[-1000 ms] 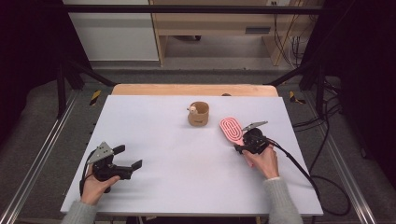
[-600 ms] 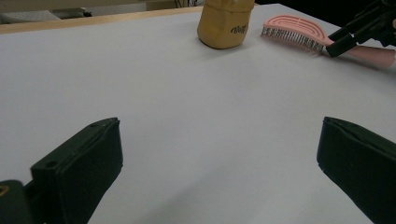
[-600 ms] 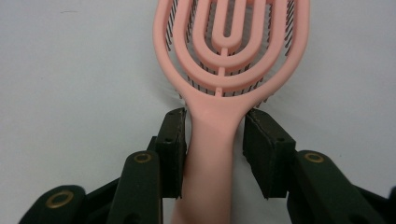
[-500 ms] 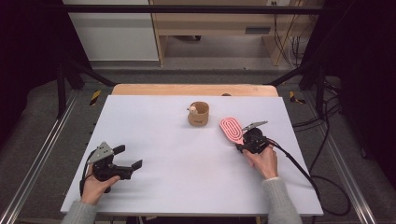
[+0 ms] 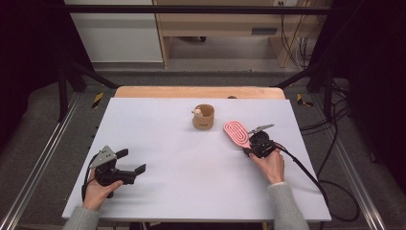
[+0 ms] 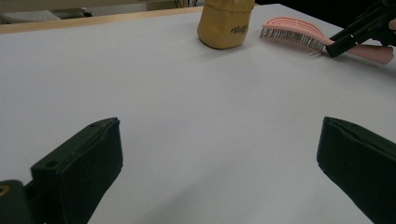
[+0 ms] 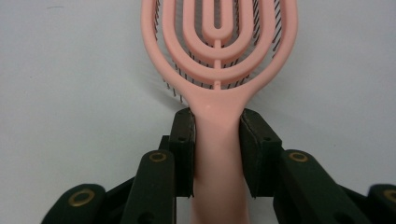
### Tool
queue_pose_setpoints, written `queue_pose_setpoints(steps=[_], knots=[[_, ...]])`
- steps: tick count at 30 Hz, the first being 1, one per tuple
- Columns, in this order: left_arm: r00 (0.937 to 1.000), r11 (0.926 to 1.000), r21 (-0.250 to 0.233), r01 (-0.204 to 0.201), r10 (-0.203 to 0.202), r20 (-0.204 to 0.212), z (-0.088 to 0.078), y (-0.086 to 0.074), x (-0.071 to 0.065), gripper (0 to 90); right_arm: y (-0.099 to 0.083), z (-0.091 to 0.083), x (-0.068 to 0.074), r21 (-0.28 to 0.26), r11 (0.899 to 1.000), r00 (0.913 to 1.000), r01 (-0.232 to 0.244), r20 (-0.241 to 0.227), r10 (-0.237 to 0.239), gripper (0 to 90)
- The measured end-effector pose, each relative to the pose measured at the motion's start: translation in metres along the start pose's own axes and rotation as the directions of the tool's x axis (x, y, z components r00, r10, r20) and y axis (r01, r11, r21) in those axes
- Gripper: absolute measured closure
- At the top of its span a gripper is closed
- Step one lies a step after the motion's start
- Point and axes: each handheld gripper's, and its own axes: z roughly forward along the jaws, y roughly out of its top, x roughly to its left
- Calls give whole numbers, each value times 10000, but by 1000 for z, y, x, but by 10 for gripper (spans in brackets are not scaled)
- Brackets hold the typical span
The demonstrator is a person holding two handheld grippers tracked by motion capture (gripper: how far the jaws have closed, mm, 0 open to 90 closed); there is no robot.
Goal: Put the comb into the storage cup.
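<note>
- Your sleeves are light grey knit, ribbed at the cuffs.
- Your left gripper is black, with a grey three-cornered plate on top.
- Your right gripper has black linkage arms with brass-coloured rivets and flat black pads.
- A black cable trails from your right gripper.

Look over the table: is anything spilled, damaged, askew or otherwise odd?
Nothing stands out. The cup stands upright, with no spill on the table. The pink brush lies bristles down and looks intact; the right gripper has just been closing on its handle. The left gripper is open, holding nothing.
</note>
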Motion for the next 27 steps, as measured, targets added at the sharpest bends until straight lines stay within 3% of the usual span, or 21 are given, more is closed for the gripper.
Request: queue_pose_setpoints(steps=[13, 27], knots=[[10000, 10000, -6, 4, -4, 11, 0, 0, 0, 4, 0, -1, 0, 72, 10000, 10000, -14, 38, 14, 696], [10000, 10000, -13, 3, -3, 13, 0, 0, 0, 4, 0, -13, -1, -332, 9994, 9999, -83, -134, 79, 697]])
